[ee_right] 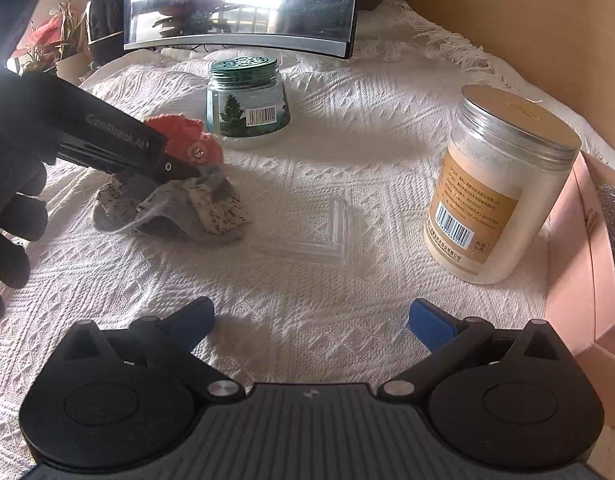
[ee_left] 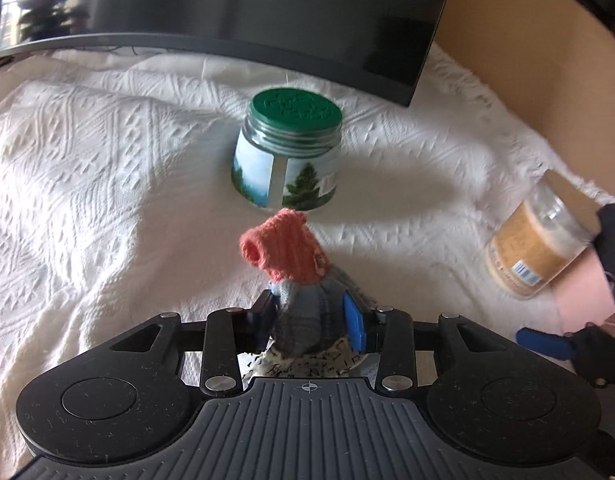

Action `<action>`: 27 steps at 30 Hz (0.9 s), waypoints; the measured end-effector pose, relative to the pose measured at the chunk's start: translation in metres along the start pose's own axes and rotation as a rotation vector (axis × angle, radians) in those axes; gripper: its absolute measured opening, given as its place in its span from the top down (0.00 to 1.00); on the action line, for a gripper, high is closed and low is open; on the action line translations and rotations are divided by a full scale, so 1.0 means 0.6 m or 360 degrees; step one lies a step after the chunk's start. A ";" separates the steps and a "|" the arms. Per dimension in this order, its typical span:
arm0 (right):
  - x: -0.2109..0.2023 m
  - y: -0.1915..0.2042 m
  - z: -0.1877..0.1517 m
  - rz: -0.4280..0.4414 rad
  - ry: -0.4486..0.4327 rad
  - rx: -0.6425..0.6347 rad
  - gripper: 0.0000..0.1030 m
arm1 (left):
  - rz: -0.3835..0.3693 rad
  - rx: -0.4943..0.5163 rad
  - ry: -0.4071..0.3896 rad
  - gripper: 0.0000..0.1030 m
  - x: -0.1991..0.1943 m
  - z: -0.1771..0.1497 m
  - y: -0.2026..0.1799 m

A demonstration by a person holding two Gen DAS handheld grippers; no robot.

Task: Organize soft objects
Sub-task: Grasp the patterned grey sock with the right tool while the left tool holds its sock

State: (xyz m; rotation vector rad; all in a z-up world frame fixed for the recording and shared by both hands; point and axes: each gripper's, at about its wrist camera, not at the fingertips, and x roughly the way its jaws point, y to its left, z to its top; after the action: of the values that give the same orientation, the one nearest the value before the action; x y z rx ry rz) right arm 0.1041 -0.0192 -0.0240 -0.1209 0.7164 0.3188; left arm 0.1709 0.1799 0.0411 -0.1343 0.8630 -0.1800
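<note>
A: In front of the green-lidded jar (ee_right: 246, 98), on the white cloth (ee_right: 307, 208): soft doll (ee_left: 297, 280), orange knit hat, grey body, printed skirt.

B: Left gripper (ee_left: 313, 316)?

A: Clamped on the doll's body, a blue pad against each side. Gloved hand (ee_right: 15, 184) on it.

B: Right gripper (ee_right: 311, 320)?

A: Nearer us than the jar, fingers wide apart, nothing between them. Powder jar (ee_right: 503, 184) stands right of the green-lidded jar, apart.

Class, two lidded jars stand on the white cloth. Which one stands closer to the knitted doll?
The green-lidded jar with the pine-tree label. It stands just behind the knitted doll, while the taller silver-lidded jar of pale powder stands far off across the white cloth.
</note>
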 end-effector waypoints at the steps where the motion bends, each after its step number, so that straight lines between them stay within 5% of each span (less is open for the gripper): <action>1: 0.000 0.000 0.000 0.0000 0.0000 0.0000 0.00 | 0.0002 -0.0028 -0.0016 0.61 -0.005 -0.001 0.005; 8: -0.001 -0.001 0.000 -0.0001 -0.0001 0.0001 0.00 | 0.0244 -0.0451 -0.0213 0.61 -0.043 -0.008 0.080; 11: -0.001 -0.001 0.001 -0.0001 -0.0002 0.0001 0.00 | 0.0279 -0.0540 -0.0207 0.61 -0.044 -0.008 0.094; 18: -0.001 0.000 0.000 -0.0001 -0.0003 0.0002 0.00 | 0.0151 -0.0399 -0.0043 0.61 0.026 -0.011 0.045; 22: -0.001 0.000 0.000 0.0000 -0.0005 0.0001 0.00 | 0.0229 -0.0215 0.0028 0.59 0.062 -0.010 0.006; 27: 0.001 -0.001 -0.001 0.0006 -0.0002 -0.0009 0.00 | 0.0236 -0.0183 0.0044 0.56 0.080 -0.002 -0.005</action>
State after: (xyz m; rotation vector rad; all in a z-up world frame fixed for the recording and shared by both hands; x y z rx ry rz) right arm 0.1047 -0.0196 -0.0249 -0.1245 0.7147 0.3245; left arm 0.2004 0.1670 0.0055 -0.1750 0.9073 0.0068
